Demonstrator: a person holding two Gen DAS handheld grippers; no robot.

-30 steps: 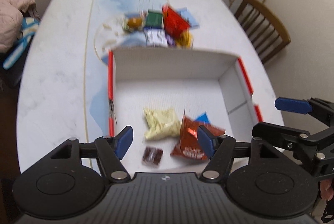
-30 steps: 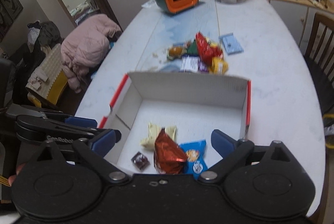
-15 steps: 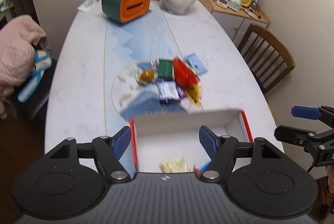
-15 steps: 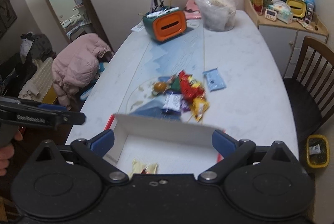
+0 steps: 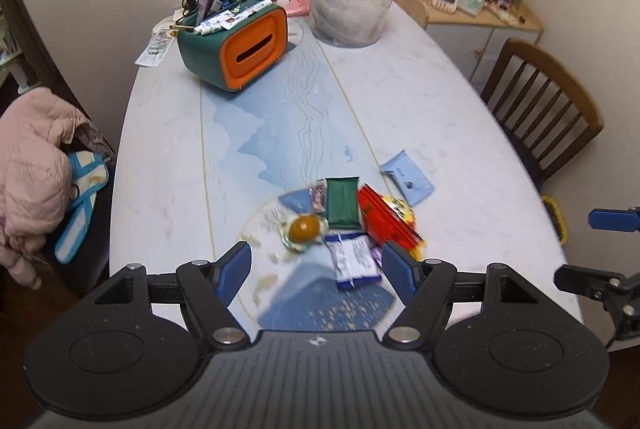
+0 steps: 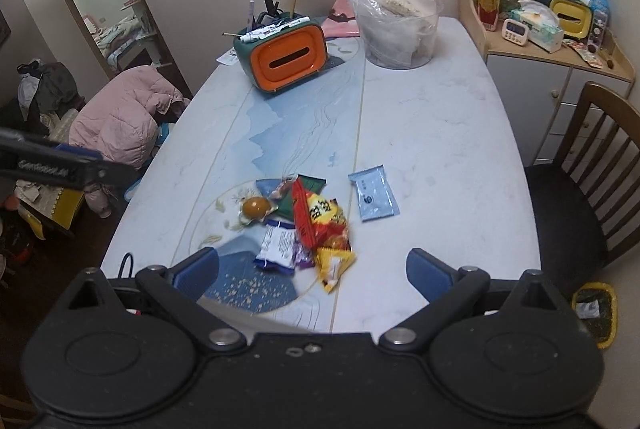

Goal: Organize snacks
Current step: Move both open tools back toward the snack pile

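Both claws hang spread and empty above the near end of the bench [image 6: 432, 133]: the left claw [image 5: 316, 269] over the white-and-blue packet [image 5: 352, 260], the right claw [image 6: 312, 269] just short of the snack pile [image 6: 304, 221], which lies in a loose heap on the bench's blue centre strip. The wrappers look light, thin and slick, likely to crumple or slide under a pinch, so a crimped end seam seems the surest hold. The red-and-yellow bag [image 6: 316, 215] lies on top and looks puffed; its contents may crush if squeezed mid-body. The round amber sweet [image 6: 256, 207] in clear wrap sits at the pile's left edge, small and probably prone to roll; its twisted wrapper offers the better grip. A green packet [image 5: 342, 203] lies flat beneath the others and would need uncovering. A pale blue sachet [image 6: 374, 197] rests apart to the right, flat against the surface and hard to get under.

No container for the snacks shows in either view. A small purple wrapper [image 6: 302, 255] is mostly buried, print on every pack is unreadable, and the pile is motion-blurred in the left view.
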